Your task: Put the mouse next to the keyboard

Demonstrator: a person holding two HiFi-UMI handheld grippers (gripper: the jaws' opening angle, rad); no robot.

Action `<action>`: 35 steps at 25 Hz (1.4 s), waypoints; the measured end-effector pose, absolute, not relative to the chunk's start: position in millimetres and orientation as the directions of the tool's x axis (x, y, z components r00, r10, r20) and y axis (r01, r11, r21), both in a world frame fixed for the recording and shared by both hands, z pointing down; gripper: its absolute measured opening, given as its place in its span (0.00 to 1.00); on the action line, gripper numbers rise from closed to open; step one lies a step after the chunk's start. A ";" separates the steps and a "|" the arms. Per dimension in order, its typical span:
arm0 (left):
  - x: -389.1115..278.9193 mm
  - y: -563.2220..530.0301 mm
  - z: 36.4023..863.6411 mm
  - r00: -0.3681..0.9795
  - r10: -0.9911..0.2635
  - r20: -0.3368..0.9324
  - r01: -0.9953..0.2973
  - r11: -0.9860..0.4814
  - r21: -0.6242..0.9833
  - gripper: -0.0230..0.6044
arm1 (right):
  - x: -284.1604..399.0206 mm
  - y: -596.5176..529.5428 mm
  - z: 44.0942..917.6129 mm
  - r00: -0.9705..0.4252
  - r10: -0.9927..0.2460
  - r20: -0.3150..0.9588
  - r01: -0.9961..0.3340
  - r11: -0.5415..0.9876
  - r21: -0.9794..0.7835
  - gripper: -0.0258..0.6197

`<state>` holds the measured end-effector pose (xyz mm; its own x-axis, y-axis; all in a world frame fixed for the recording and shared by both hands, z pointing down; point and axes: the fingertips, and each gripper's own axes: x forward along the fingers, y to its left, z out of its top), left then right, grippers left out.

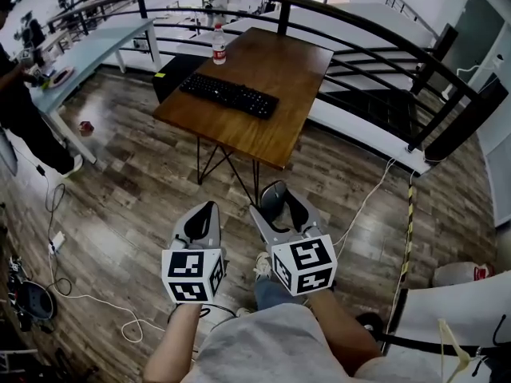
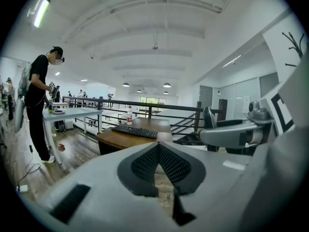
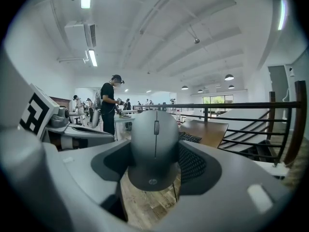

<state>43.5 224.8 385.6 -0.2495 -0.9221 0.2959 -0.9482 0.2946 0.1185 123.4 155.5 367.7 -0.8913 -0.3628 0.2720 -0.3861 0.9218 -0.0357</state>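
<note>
A grey mouse point(image 3: 154, 146) sits upright between the jaws of my right gripper point(image 3: 153, 161), which is shut on it; in the head view the mouse point(image 1: 273, 198) shows between the right gripper point(image 1: 278, 206) jaws, above the wood floor. My left gripper point(image 1: 204, 215) is held beside it, shut with nothing in it; its black pads point(image 2: 145, 163) meet. Ahead, a black keyboard point(image 1: 228, 94) lies on the brown wooden table point(image 1: 279, 126), also seen small in the left gripper view as the keyboard point(image 2: 134, 130).
A water bottle point(image 1: 219, 44) stands at the table's far left corner. A black railing point(image 1: 375, 38) curves behind the table. A person point(image 1: 16, 94) stands at a light bench point(image 1: 88, 54) on the left. Cables point(image 1: 80, 294) lie on the floor.
</note>
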 end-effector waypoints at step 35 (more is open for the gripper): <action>-52.6 -48.3 405.5 -0.280 -0.882 0.379 -0.942 0.328 0.066 0.03 | 27.5 -106.5 403.0 -0.914 -0.273 0.301 -0.329 0.932 -0.151 0.50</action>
